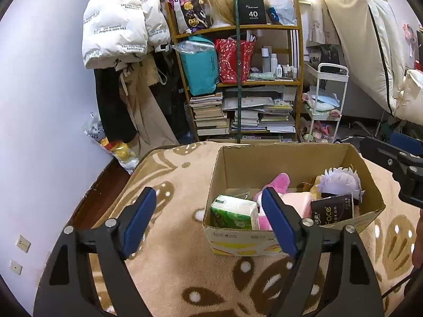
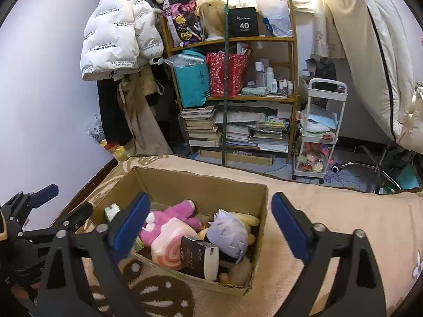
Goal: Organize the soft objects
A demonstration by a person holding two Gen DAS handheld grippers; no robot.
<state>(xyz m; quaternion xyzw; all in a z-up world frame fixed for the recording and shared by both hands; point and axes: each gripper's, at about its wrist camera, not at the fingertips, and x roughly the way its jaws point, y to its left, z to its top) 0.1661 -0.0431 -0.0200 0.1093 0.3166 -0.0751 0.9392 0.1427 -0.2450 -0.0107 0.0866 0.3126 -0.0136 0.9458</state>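
while both jaws hang released, the left gripper (image 1: pixel 208 222) and right gripper (image 2: pixel 211 224) should lower squarely into the cardboard box (image 2: pixel 260 211), gripping a plush toy's (image 2: pixel 169 216) middle.

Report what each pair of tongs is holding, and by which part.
Nothing is held. The left tongs and right tongs are both open and empty, above the cardboard box.

Black box (image 1: pixel 251 11) on bookshelf top shelf: "40". White puffer jacket (image 1: pixel 116 23) hanging at the wall: repeated print, "The only leading fashion art". Dark tissue pack (image 1: pixel 333 210) at the cardboard box's near-right corner: "Face"; other print unreadable
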